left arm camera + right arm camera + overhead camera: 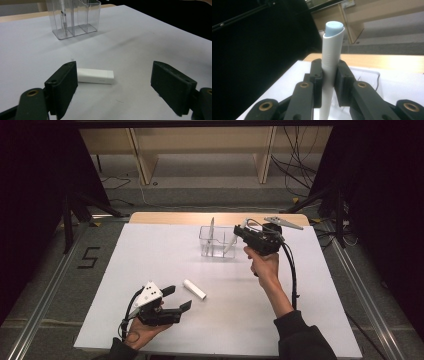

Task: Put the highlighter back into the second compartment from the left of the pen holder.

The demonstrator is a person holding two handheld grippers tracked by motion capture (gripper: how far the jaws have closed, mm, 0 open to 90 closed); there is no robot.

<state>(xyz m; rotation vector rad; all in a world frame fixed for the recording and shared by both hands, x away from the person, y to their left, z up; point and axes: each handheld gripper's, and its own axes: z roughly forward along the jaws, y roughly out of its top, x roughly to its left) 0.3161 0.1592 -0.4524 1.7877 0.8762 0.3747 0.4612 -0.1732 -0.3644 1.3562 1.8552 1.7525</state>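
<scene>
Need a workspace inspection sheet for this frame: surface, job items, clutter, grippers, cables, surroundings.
Surface: white table top, bare wood strip at the far edge.
Job's things: clear organizer standing near the far edge, a thin item in one compartment; white tube with blue tip clamped upright; white cap-like piece lying flat.
Clutter: nothing seen.
Grippers: right gripper shut on the tube, beside the organizer; left gripper open, its fingers apart, the cap-like piece just ahead.
Cables: black cable trailing from the right gripper.
Surroundings: wooden shelving, floor wires, dark curtains.
</scene>
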